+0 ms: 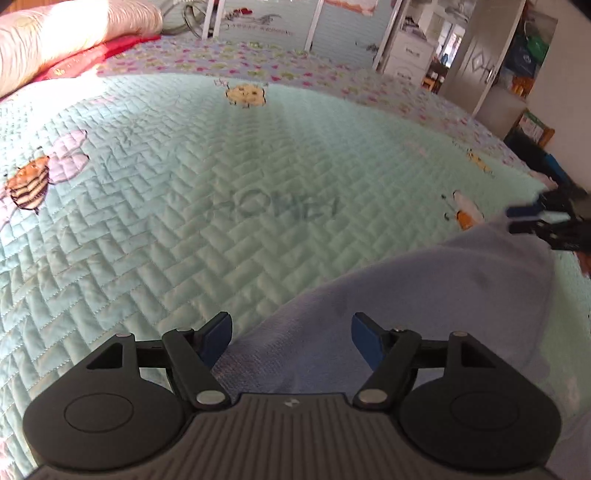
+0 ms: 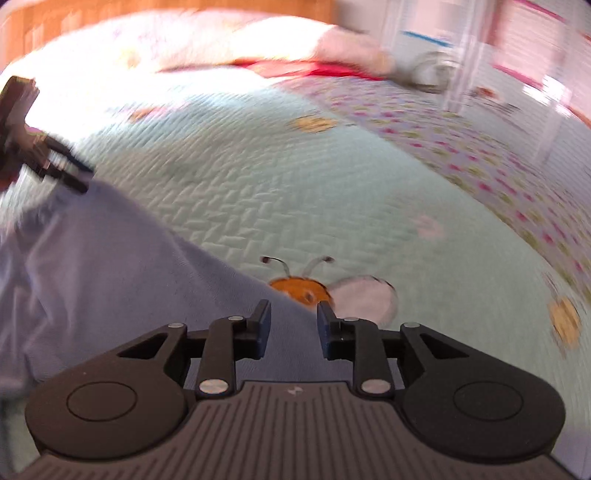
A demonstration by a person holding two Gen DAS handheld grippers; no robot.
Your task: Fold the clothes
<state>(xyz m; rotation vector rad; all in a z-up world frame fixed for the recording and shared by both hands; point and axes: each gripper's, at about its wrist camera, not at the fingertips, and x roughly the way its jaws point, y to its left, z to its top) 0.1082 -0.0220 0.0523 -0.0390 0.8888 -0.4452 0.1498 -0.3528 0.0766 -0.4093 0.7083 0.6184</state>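
A pale lavender garment (image 1: 424,295) lies on the mint quilted bedspread (image 1: 221,184), spread across its near right part. My left gripper (image 1: 291,328) hovers over the garment's left edge, jaws wide apart and nothing between them. In the right wrist view the same garment (image 2: 110,266) fills the lower left. My right gripper (image 2: 293,317) hangs over its right edge, near an embroidered bee (image 2: 303,290), jaws apart with a narrow gap and nothing gripped. Each gripper shows in the other's view, blurred: the right gripper (image 1: 535,218) at the garment's far corner, the left gripper (image 2: 70,173) at the far left.
A pink and white duvet (image 1: 74,33) and a red cloth (image 1: 107,55) lie at the head of the bed. A flowered sheet (image 1: 295,66) borders the far edge. Beyond stand a white drawer unit (image 1: 406,55) and a grey door (image 1: 476,62).
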